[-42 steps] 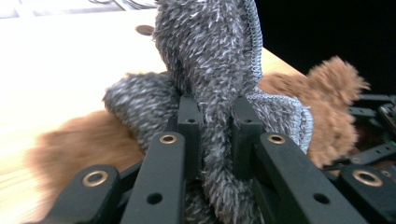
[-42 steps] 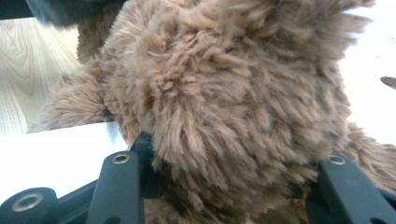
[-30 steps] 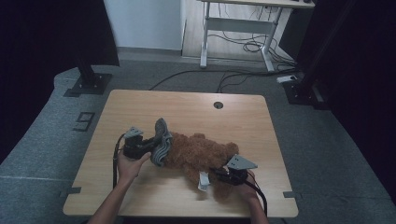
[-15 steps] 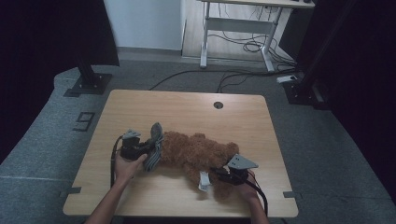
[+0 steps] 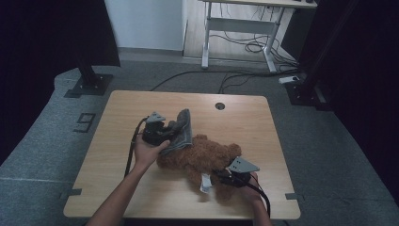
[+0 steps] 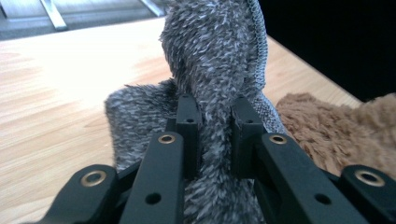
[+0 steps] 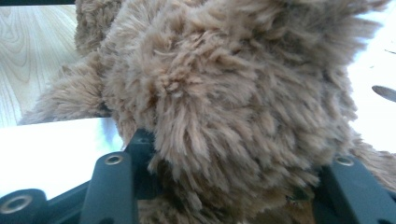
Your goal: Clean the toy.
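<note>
White tag (image 5: 205, 182) on brown teddy bear (image 5: 202, 157)

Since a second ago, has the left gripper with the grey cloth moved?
Yes. The left gripper, shut on the grey cloth, has lifted it toward the table's far edge and the round hole, off the teddy bear.

Left gripper (image 6: 212, 109): jaws pinched on a fold of grey fuzzy cloth (image 6: 210, 60), which rises upright between them. Brown plush fur (image 6: 336, 126) just right of cloth. Pale wooden desk (image 6: 60, 88) beneath.
</note>
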Demonstrator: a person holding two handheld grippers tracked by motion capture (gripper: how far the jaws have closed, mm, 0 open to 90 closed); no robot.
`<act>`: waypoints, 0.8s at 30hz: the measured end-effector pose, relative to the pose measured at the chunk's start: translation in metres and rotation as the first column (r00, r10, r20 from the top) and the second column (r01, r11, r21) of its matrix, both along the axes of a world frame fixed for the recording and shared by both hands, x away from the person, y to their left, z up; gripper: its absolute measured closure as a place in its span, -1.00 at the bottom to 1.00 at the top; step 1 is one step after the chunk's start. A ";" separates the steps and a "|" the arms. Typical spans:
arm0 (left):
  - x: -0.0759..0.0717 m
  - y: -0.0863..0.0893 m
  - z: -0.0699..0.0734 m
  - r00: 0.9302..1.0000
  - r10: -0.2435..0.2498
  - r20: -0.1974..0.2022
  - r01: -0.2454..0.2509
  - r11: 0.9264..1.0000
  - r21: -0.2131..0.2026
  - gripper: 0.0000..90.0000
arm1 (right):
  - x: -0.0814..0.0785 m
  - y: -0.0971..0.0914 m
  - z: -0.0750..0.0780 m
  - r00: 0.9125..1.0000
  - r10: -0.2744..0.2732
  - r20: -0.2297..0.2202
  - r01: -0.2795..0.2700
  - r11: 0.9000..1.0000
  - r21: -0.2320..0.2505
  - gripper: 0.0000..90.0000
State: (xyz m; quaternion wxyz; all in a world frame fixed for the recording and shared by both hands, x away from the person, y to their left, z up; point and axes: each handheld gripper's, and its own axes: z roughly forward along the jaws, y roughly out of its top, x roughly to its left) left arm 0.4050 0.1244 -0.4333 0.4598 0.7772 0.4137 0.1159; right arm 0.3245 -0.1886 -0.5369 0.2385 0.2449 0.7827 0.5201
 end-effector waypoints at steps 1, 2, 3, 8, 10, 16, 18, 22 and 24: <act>0.001 -0.002 -0.003 1.000 -0.005 -0.014 0.005 1.000 0.008 0.71 | 0.000 -0.001 0.000 1.000 0.001 -0.004 -0.001 1.000 0.001 -0.09; 0.002 -0.004 -0.009 0.999 -0.014 -0.035 0.014 1.000 0.012 0.71 | 0.000 -0.001 0.000 1.000 0.000 -0.006 0.000 1.000 0.000 -0.14; 0.002 -0.004 -0.013 0.999 -0.015 -0.041 0.015 1.000 0.006 0.71 | 0.000 -0.002 0.001 1.000 -0.003 -0.015 0.003 1.000 0.000 -0.21; -0.009 0.003 -0.025 0.999 -0.015 -0.034 0.014 1.000 -0.019 0.72 | -0.001 -0.007 0.008 0.996 0.008 -0.092 -0.007 1.000 0.011 -0.50; -0.015 0.005 -0.029 1.000 -0.013 -0.025 0.012 1.000 -0.026 0.72 | -0.003 -0.010 0.013 0.994 0.004 -0.105 -0.001 1.000 0.028 -0.59; -0.038 0.011 -0.038 1.000 -0.023 0.010 0.024 0.998 -0.061 0.72 | -0.008 -0.030 0.042 0.994 -0.044 -0.096 0.063 0.977 0.205 -0.68; -0.045 0.014 -0.042 1.000 -0.022 0.021 0.023 0.996 -0.086 0.73 | -0.005 -0.034 0.055 0.993 -0.053 -0.101 0.077 0.966 0.248 -0.68; -0.053 0.019 -0.047 0.999 -0.024 0.029 0.027 0.993 -0.117 0.73 | 0.011 -0.024 0.071 0.984 -0.068 -0.163 0.099 0.976 0.193 -0.67; -0.054 0.019 -0.047 0.999 -0.027 0.031 0.031 0.992 -0.119 0.73 | 0.021 -0.015 0.072 0.977 -0.077 -0.200 0.108 0.983 0.146 -0.68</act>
